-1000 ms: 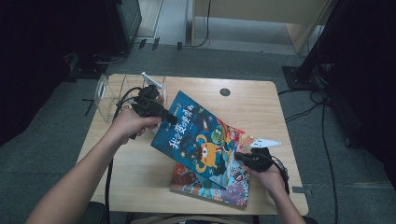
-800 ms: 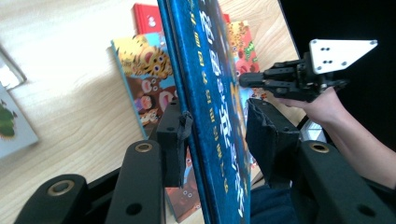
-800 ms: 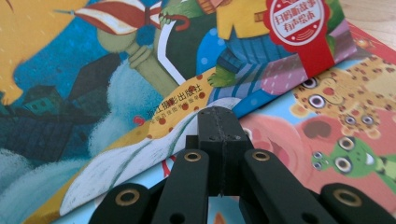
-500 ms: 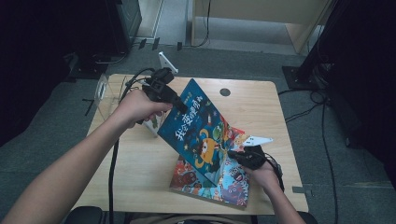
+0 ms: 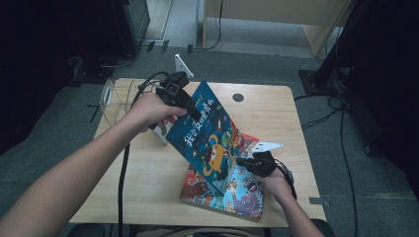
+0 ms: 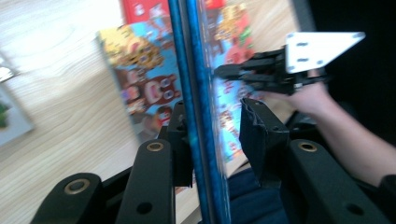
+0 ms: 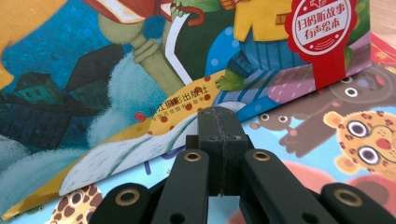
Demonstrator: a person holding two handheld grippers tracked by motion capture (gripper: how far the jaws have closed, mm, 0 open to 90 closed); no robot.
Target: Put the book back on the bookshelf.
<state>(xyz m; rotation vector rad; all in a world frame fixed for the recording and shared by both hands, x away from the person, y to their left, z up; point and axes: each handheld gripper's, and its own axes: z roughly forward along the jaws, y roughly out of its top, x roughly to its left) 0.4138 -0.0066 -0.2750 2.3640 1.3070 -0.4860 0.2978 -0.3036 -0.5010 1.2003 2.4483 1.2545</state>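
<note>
2 picture books: blue book (image 5: 210, 140) tilted up on edge, second book (image 5: 232, 190) flat on table (image 5: 148, 173) under it. Left gripper (image 5: 190, 109) raised at blue book's top edge, jaws have just been closing, book between, right pad off it. Right gripper (image 5: 245, 161) low, pressed together at its lower edge

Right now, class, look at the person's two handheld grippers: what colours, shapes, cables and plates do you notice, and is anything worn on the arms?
Both grippers are black. The left gripper carries a pale three-cornered plate and trails a dark cable. The right gripper has a white pointed plate too. Its jaws have flat black pads and brass-coloured pivot pins. Both forearms are bare, with no sleeves in sight.
</note>
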